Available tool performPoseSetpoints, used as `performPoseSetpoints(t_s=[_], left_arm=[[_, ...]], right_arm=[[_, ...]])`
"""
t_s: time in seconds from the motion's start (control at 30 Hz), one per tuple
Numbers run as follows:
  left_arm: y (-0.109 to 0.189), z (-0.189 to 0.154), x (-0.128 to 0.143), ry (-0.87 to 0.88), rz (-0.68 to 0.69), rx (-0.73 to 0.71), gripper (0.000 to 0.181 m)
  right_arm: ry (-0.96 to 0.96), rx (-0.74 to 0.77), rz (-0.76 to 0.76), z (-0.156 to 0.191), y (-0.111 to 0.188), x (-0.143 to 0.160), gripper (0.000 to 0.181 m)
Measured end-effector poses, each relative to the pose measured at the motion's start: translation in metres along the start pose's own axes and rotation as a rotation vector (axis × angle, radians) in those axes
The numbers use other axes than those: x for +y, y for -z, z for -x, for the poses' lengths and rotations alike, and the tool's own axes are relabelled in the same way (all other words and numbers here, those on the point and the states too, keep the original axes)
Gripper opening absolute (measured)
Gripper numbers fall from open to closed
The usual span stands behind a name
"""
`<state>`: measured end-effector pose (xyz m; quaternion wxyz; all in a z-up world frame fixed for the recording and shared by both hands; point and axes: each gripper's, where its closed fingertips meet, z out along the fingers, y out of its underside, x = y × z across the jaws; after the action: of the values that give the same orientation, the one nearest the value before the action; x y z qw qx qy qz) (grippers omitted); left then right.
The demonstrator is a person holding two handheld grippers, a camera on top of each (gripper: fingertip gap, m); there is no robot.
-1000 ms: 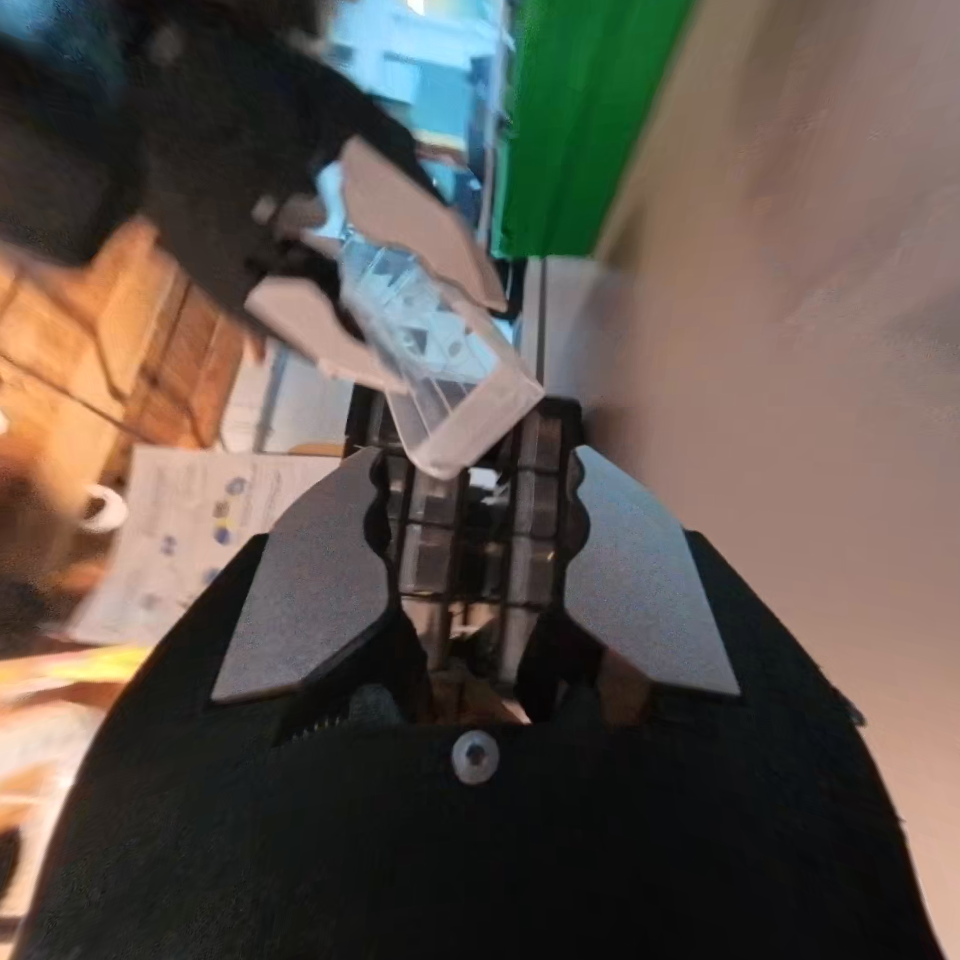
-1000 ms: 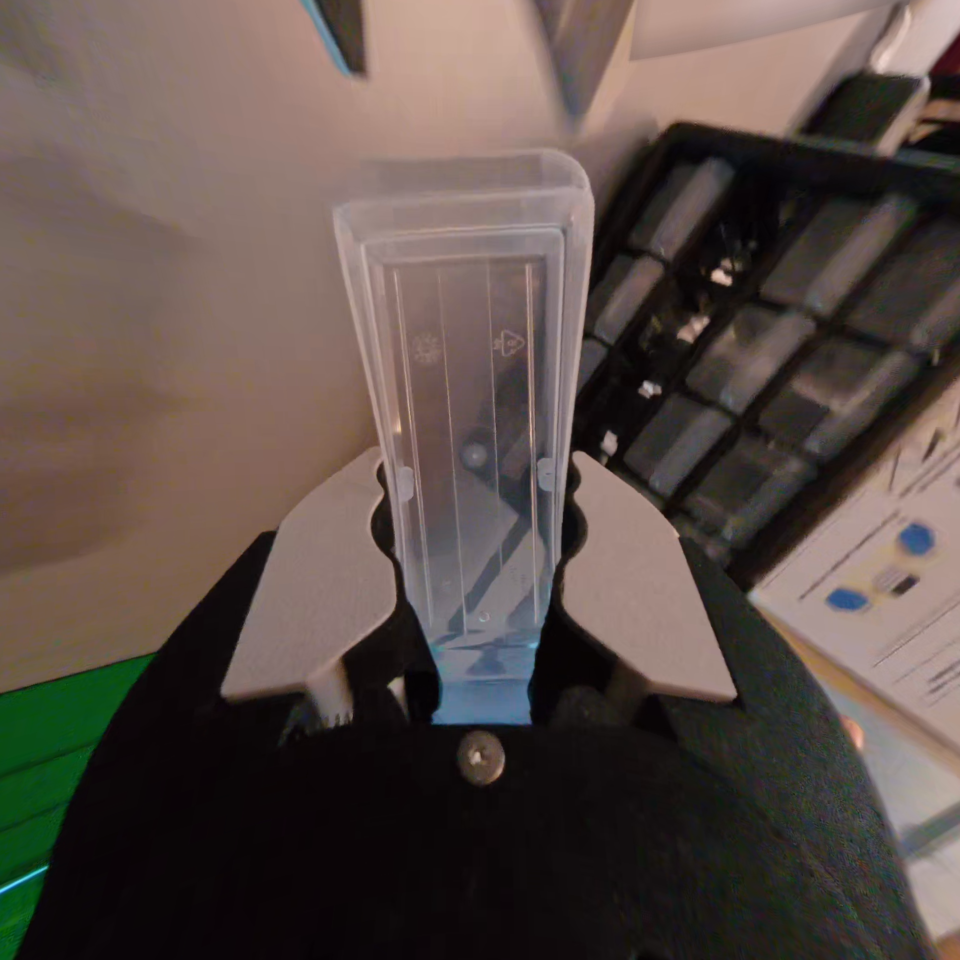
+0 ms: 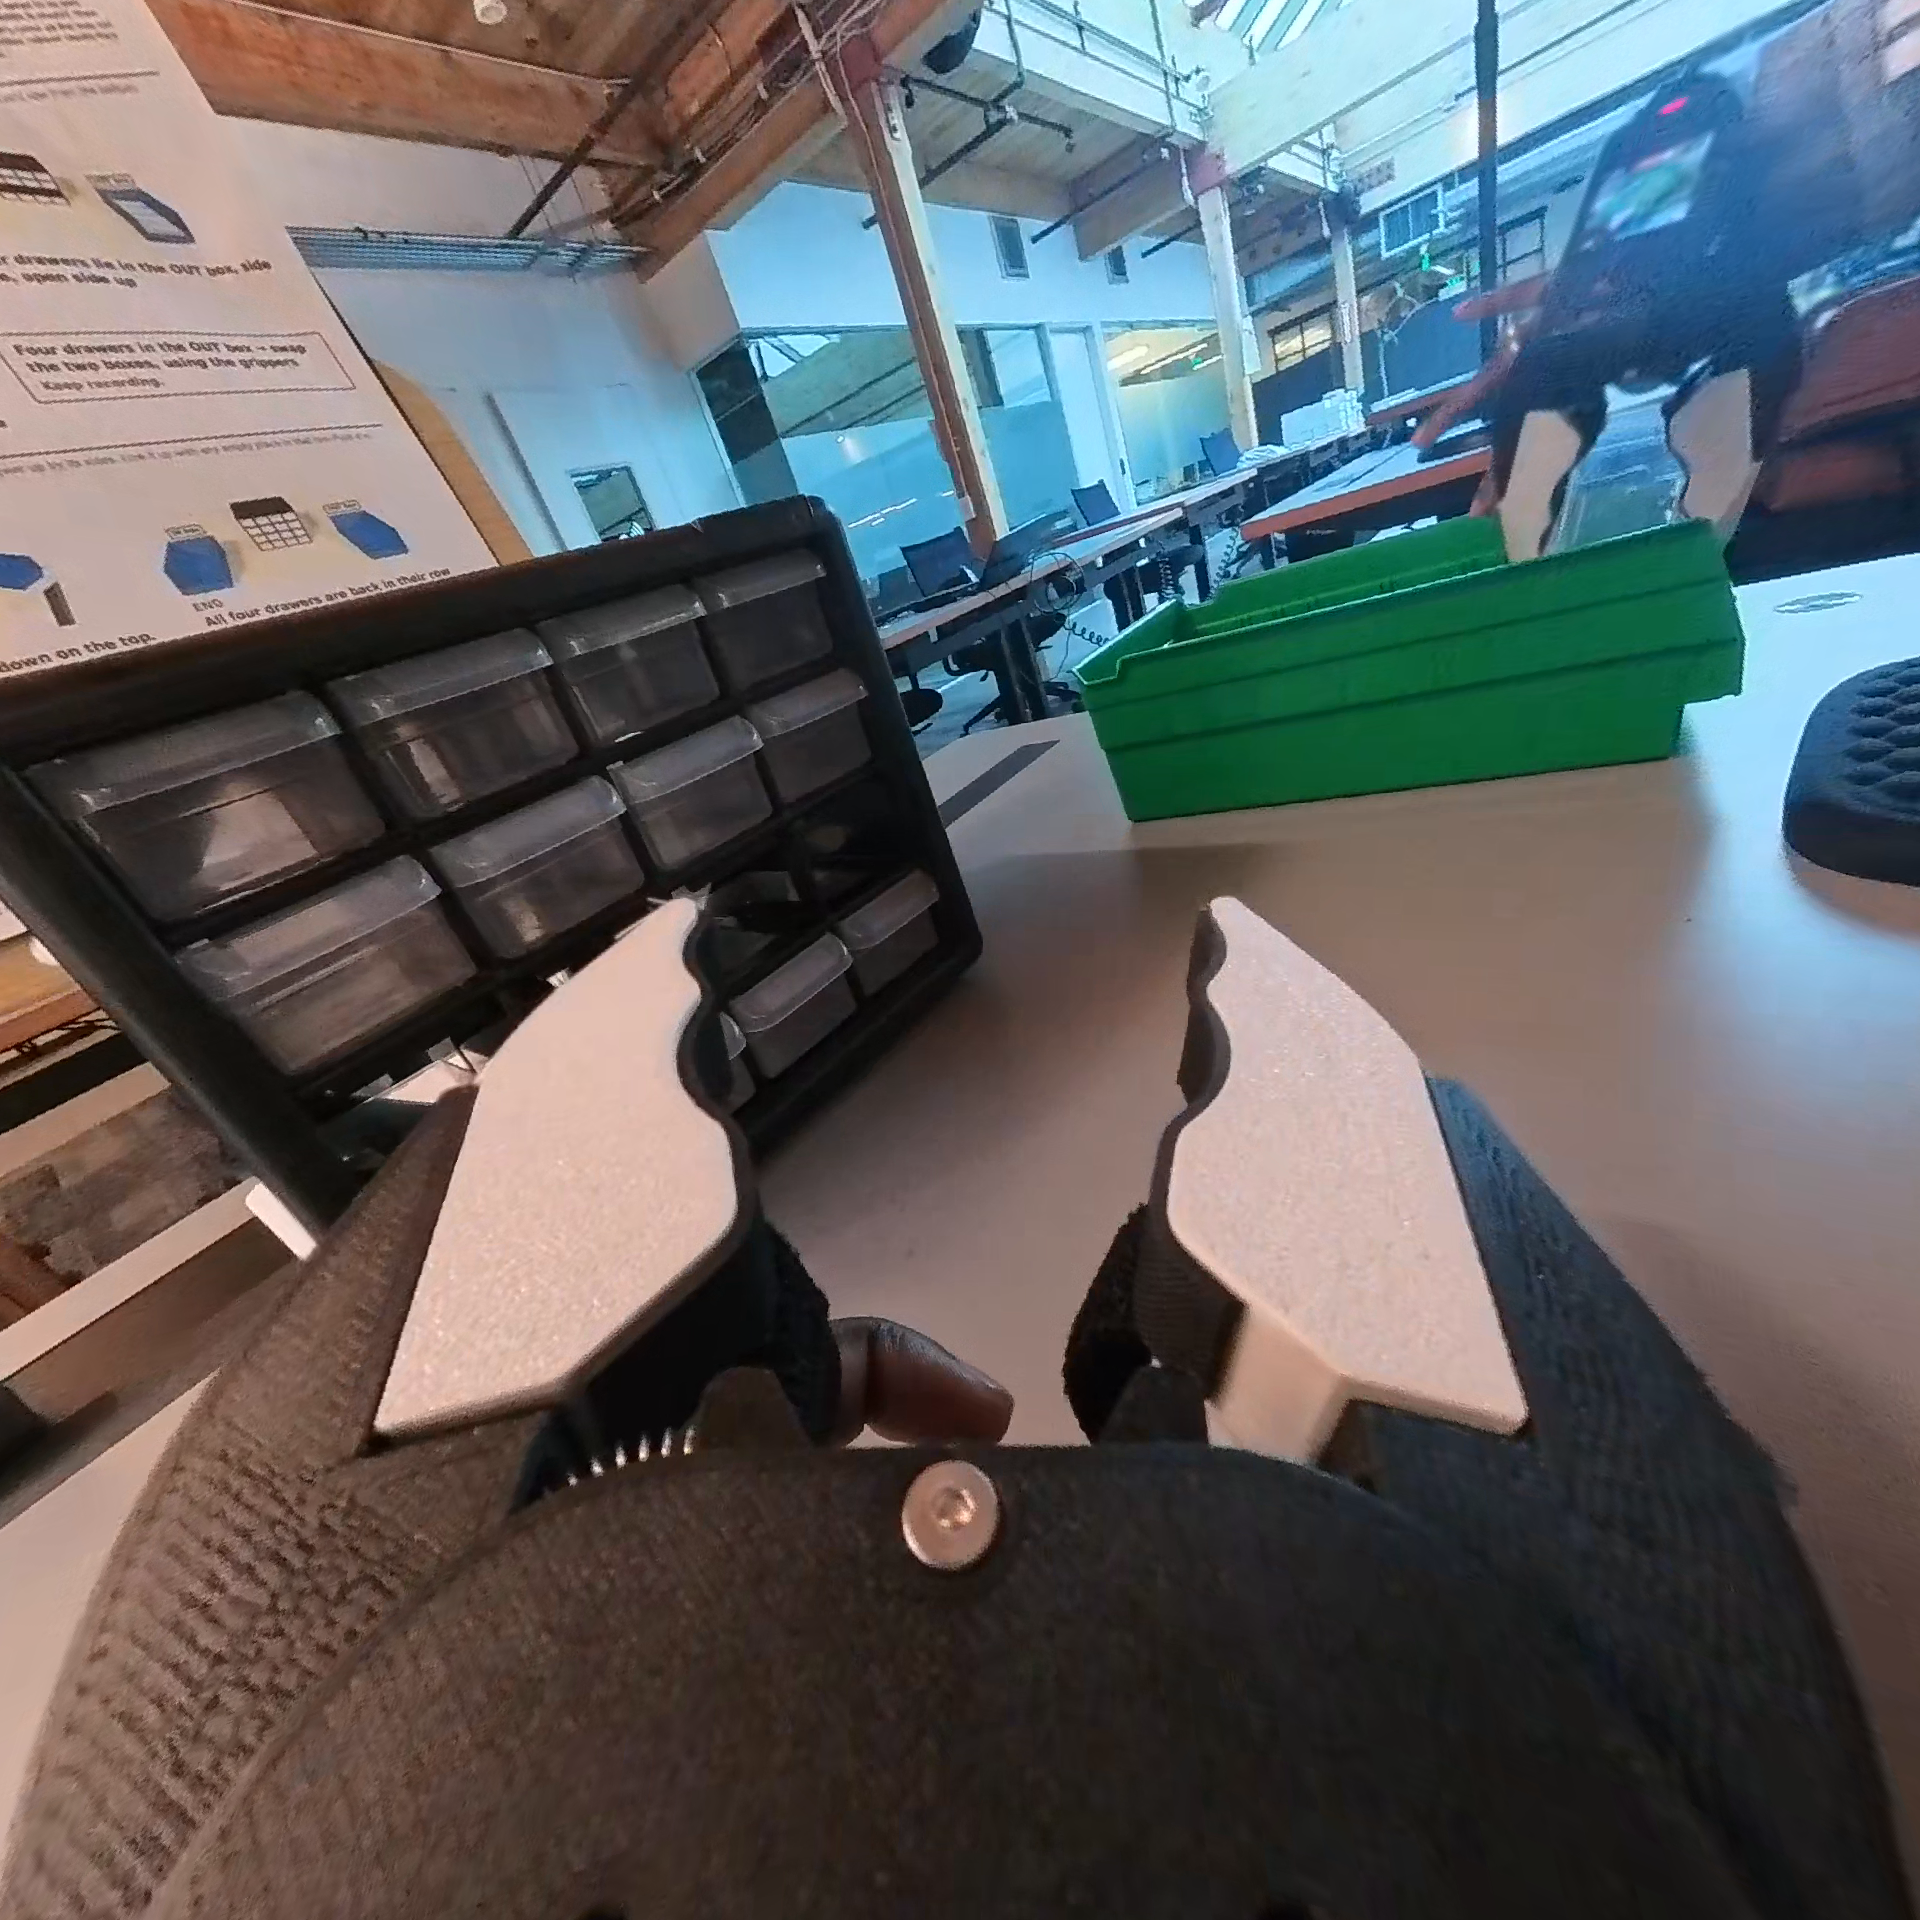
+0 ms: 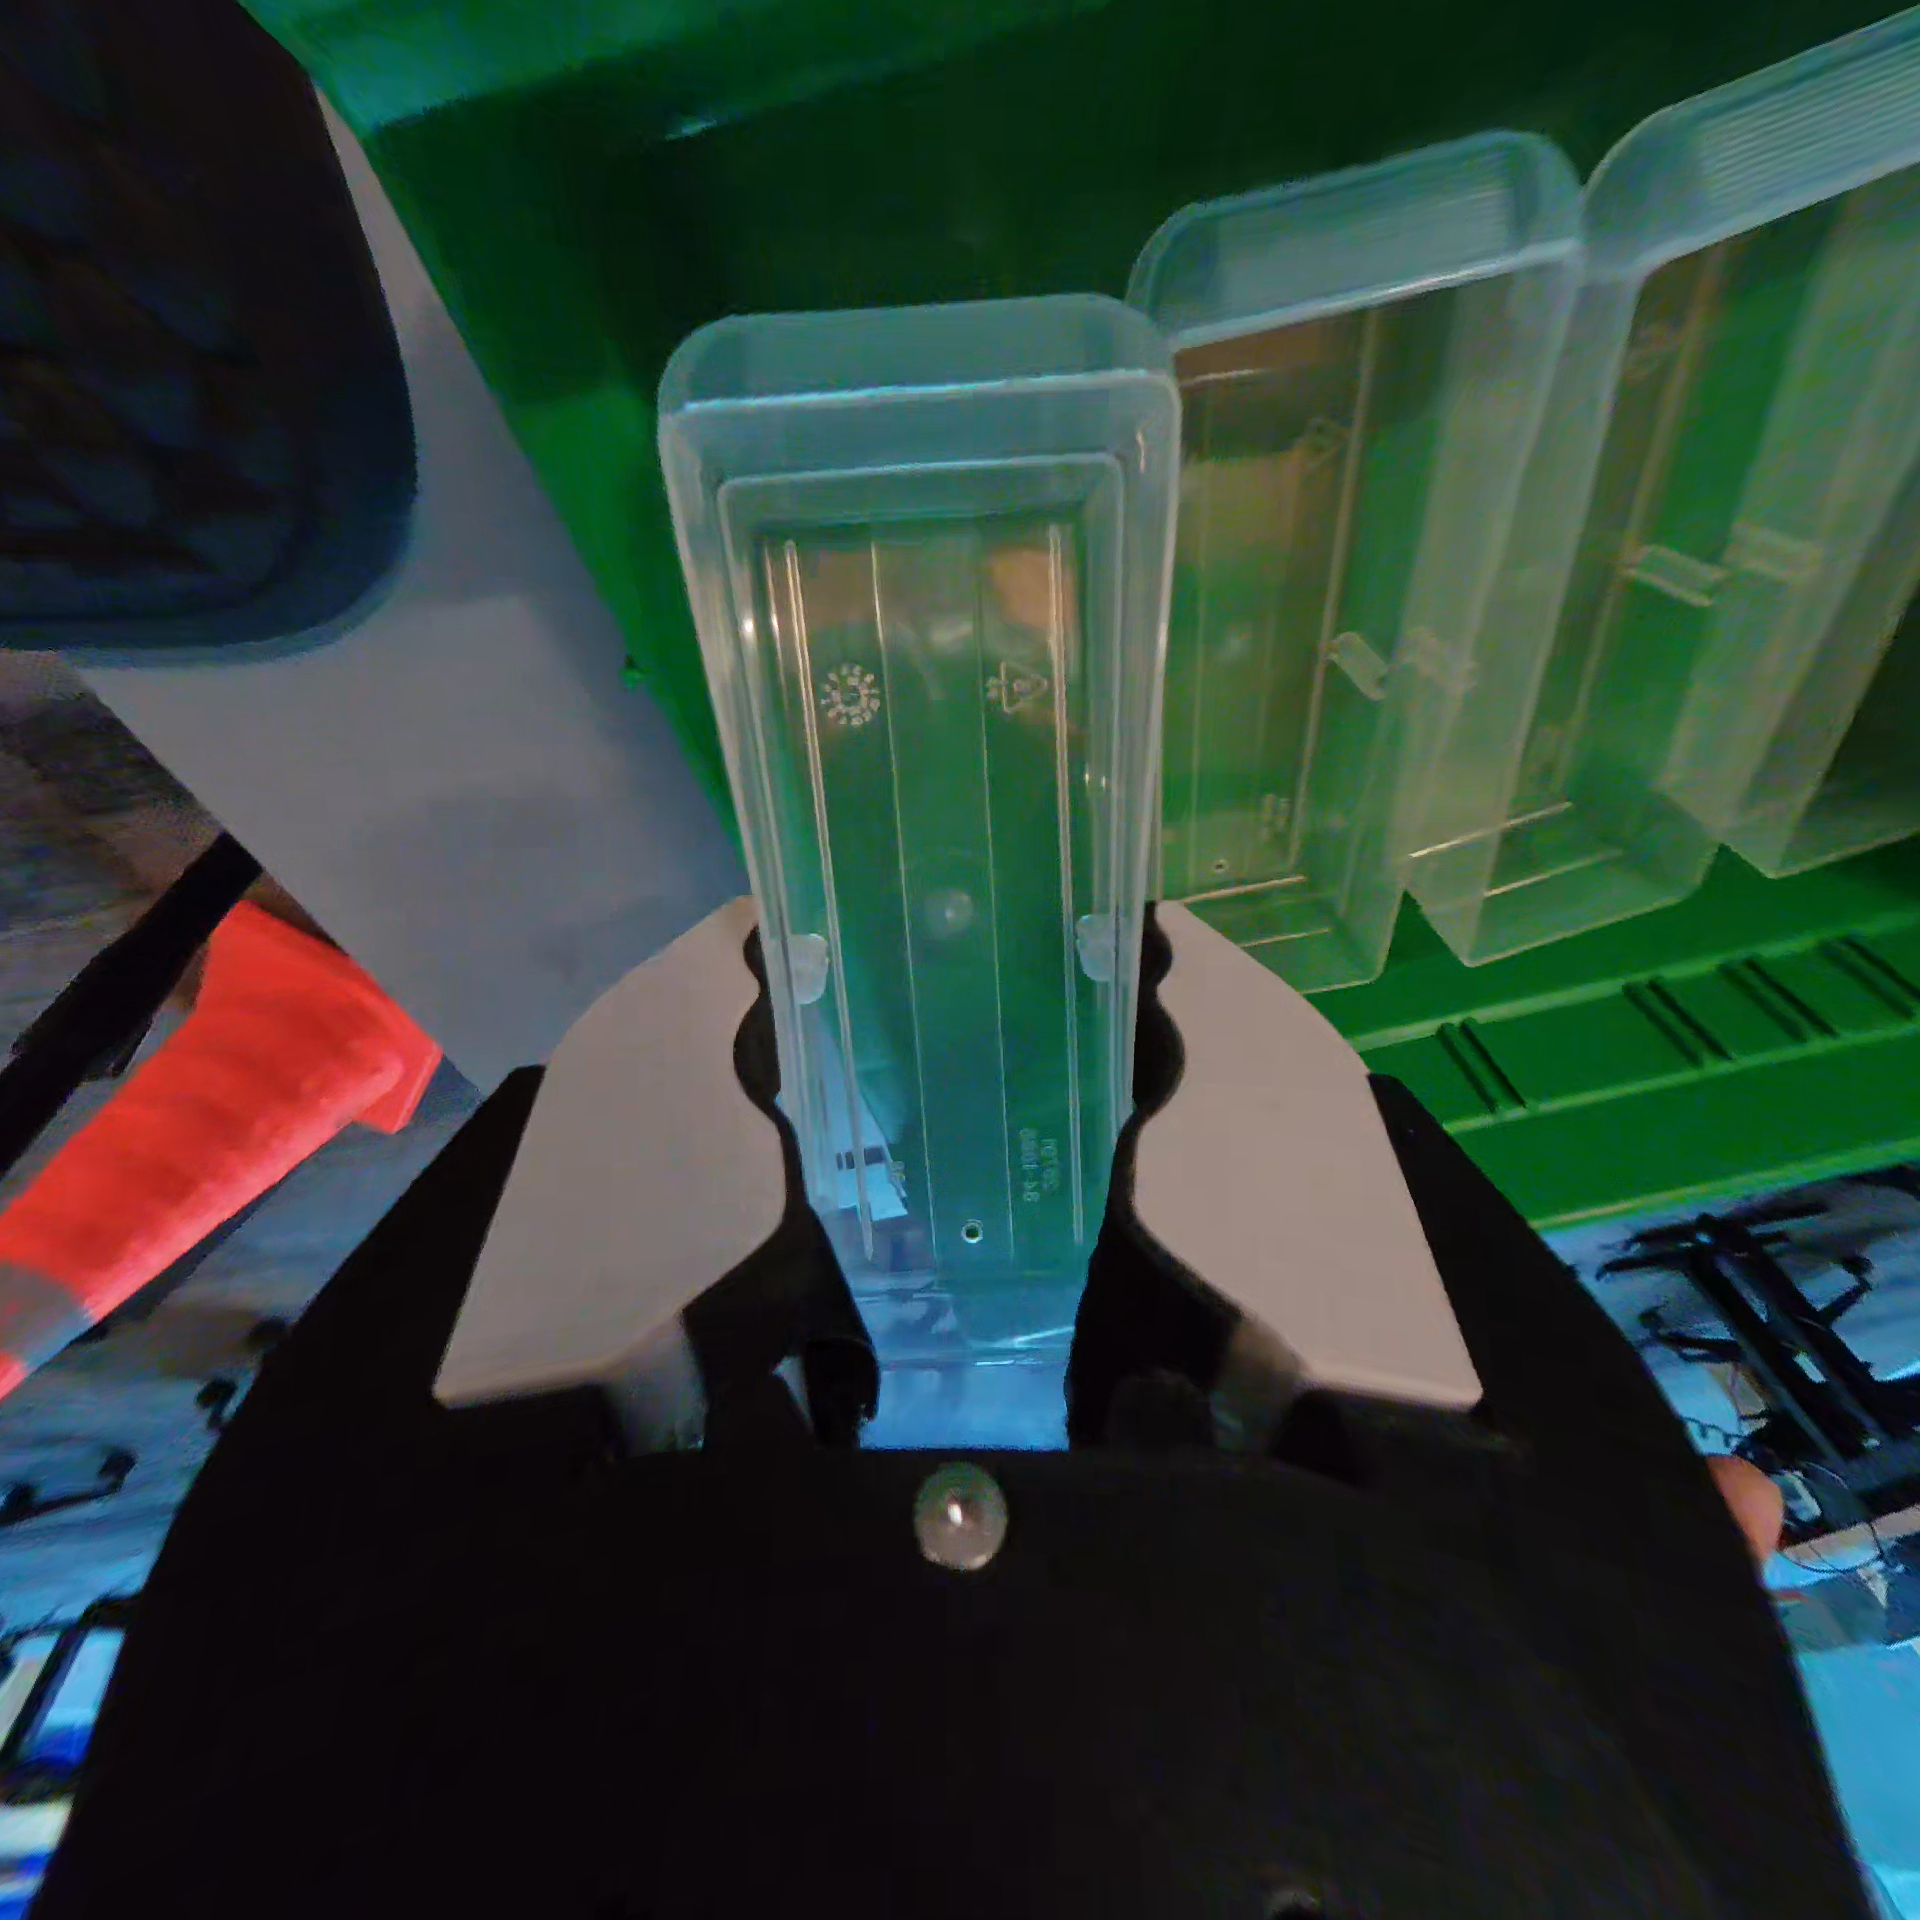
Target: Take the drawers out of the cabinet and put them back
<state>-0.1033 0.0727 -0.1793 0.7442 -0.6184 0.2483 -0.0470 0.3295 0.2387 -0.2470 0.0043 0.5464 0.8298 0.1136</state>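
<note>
Since 1 second ago, right gripper [image 4: 951,997] has carried the clear drawer [image 4: 925,727], pinched between its fingers, from cabinet [image 3: 468,790] to green bin [image 4: 1662,1081]; left gripper [image 3: 940,1018] spread, empty. Risk: drawer striking 2 drawers [image 4: 1507,582] just right of fingertips.

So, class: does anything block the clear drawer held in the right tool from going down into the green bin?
Two clear plastic drawers already lie in the green plastic bin, right of the held clear drawer; the space left of them looks free.
</note>
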Motion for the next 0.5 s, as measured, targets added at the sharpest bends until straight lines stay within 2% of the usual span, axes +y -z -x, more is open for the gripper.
performPoseSetpoints(t_s=[0.33,0.5], left_arm=[[0.0,-0.003,0.0,-0.028,0.006,0.015,0.083],[0.0,-0.004,0.001,-0.038,0.013,0.018,0.082]], right_arm=[[-0.002,-0.103,0.047,-0.004,-0.01,-0.004,0.07],[0.033,-0.159,0.14,-0.001,-0.013,0.0,0.072]])
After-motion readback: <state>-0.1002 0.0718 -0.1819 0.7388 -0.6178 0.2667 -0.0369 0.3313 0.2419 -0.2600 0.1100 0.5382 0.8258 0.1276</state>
